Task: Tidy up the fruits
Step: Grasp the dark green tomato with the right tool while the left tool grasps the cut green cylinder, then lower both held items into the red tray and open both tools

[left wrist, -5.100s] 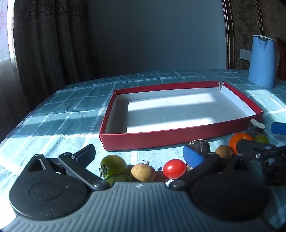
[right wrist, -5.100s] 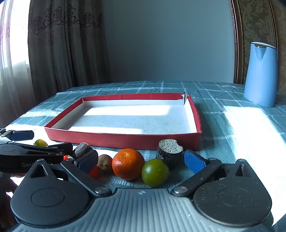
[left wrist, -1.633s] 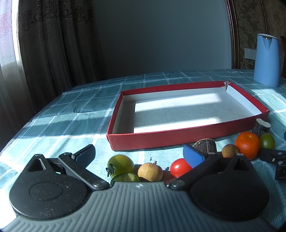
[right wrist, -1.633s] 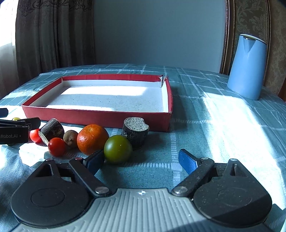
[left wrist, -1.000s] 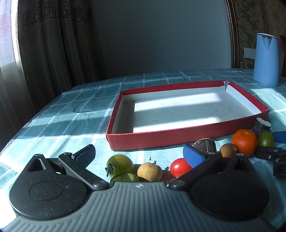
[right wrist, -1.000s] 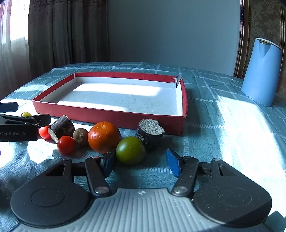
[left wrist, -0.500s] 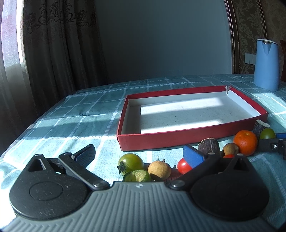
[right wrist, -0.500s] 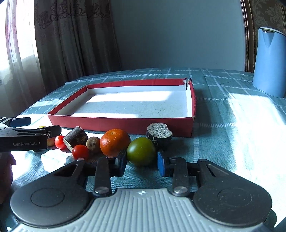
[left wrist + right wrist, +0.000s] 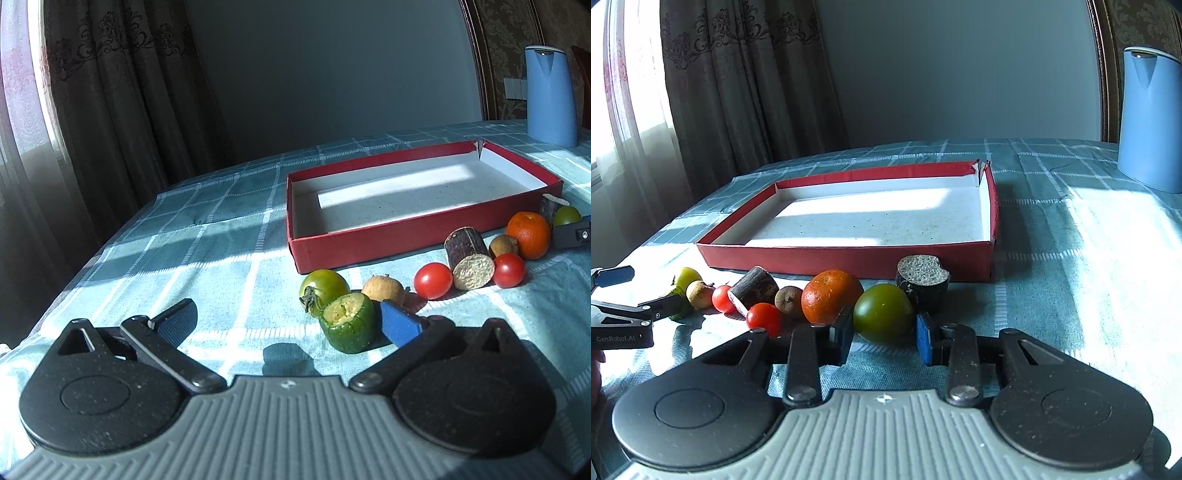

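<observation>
My right tongs (image 9: 884, 334) pinch the green tomato (image 9: 882, 312), both pads tight against it. My left tongs (image 9: 286, 321) gape wide, empty, the cut green fruit (image 9: 349, 323) at their two o'clock.

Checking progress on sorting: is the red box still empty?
Empty. The red box shows only its bare white floor; every fruit lies outside on the tablecloth.

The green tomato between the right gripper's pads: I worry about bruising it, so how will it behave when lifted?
The green tomato is round and glossy, so it may slip or roll out of the right gripper if clamped loosely. Its green colour suggests firm flesh that probably tolerates a modest squeeze. It looks light enough for an easy lift.
</observation>
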Demonstrator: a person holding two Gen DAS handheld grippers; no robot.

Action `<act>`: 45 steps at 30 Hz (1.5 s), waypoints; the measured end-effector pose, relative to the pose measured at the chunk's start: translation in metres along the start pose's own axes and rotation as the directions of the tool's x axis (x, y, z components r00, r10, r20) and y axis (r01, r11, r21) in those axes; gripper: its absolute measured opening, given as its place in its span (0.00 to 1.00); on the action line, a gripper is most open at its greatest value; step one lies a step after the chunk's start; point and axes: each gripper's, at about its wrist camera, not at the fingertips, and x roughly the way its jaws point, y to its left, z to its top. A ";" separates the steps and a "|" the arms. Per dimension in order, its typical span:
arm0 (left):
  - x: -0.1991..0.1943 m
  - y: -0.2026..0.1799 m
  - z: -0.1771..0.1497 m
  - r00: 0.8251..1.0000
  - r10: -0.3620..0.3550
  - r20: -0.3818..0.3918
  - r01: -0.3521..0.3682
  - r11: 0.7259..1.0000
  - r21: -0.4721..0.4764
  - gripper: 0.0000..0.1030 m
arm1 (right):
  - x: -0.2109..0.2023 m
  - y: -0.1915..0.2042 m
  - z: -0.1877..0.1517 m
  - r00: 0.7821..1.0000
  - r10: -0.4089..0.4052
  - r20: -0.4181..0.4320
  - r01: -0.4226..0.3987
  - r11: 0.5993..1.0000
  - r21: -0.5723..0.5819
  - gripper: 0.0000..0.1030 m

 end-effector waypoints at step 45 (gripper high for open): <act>0.092 -0.027 0.100 0.990 -0.142 -0.002 0.142 0.986 -0.082 0.28 | 0.083 -0.005 0.090 0.982 -0.185 0.048 0.188 0.978 -0.085 0.33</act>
